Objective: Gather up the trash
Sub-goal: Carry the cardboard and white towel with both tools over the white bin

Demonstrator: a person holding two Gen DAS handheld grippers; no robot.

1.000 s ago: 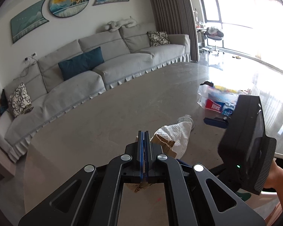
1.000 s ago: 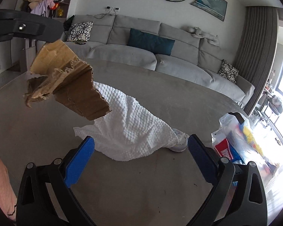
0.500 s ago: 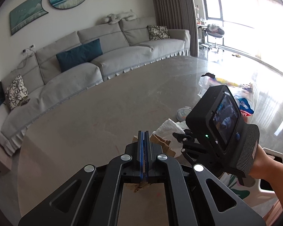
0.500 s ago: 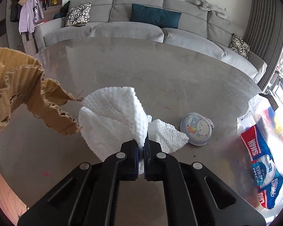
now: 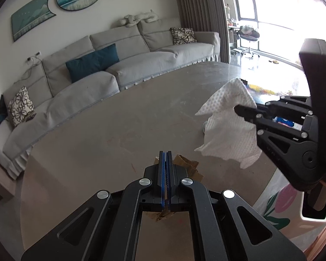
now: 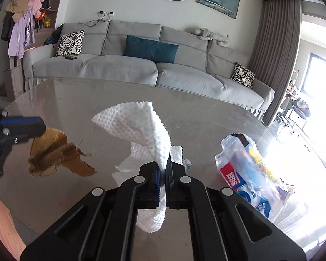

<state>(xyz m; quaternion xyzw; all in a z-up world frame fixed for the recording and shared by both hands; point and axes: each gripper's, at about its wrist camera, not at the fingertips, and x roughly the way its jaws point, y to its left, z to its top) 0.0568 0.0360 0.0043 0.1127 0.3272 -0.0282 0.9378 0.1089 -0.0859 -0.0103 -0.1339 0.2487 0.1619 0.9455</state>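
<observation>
Claws both loaded: right claw (image 6: 162,174) pinched white paper towel (image 6: 141,128) above worktop (image 6: 76,100); left claw (image 5: 165,169) was clamped on torn cardboard (image 6: 54,154), at 9 o'clock. Carry step, probably; next needs a bin, maybe the plastic bag (image 6: 247,171) at 3 o'clock.

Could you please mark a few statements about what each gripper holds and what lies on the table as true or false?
1. The right gripper is shut on the white paper towel. True.
2. The left gripper is open and empty. False: it is shut on the torn cardboard piece.
3. A clear plastic bag of packaged items lies on the table. True.
4. The paper towel lies flat on the table. False: it hangs from the shut jaws, above the tabletop.
</observation>
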